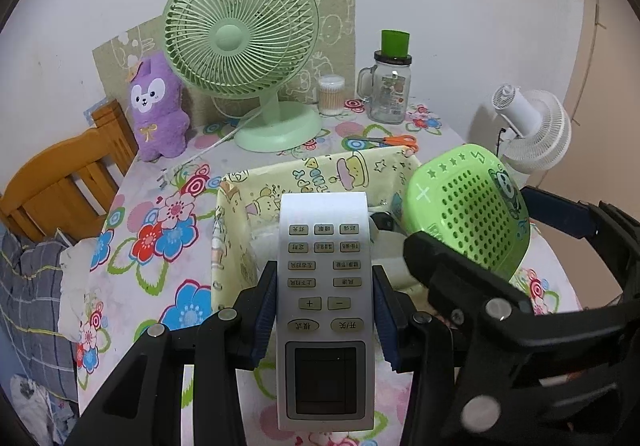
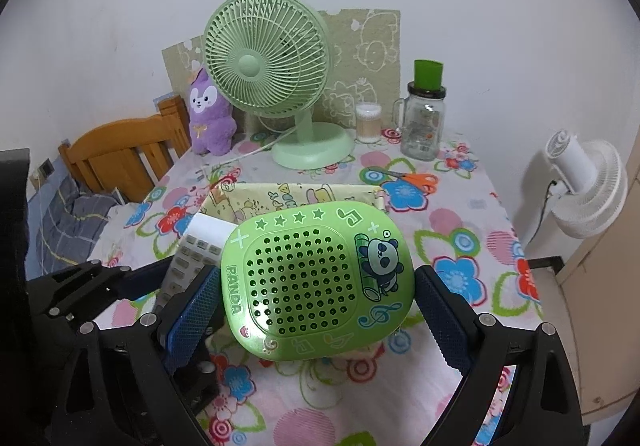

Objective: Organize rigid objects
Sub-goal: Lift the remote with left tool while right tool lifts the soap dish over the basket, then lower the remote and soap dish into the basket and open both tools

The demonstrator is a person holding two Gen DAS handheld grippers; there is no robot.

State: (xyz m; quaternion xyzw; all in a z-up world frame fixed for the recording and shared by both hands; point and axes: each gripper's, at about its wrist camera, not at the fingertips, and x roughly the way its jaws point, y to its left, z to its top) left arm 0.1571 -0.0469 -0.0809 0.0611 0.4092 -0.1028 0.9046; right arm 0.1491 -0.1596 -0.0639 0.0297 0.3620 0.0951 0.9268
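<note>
Two hard plastic things hang above the yellow fabric basket [image 1: 240, 202] on the flowered tablecloth [image 1: 160, 222]. The left gripper [image 1: 325, 310] pinches a slim grey remote [image 1: 325, 286] across its narrow sides near the middle; it looks light, stiff and smooth, likely to slip if held by an end. The right gripper [image 2: 318, 288], jaws wide, clamps a rounded green panda case [image 2: 316, 278], perforated and glossy; its curved edges probably want a firm, centred hold.
</note>
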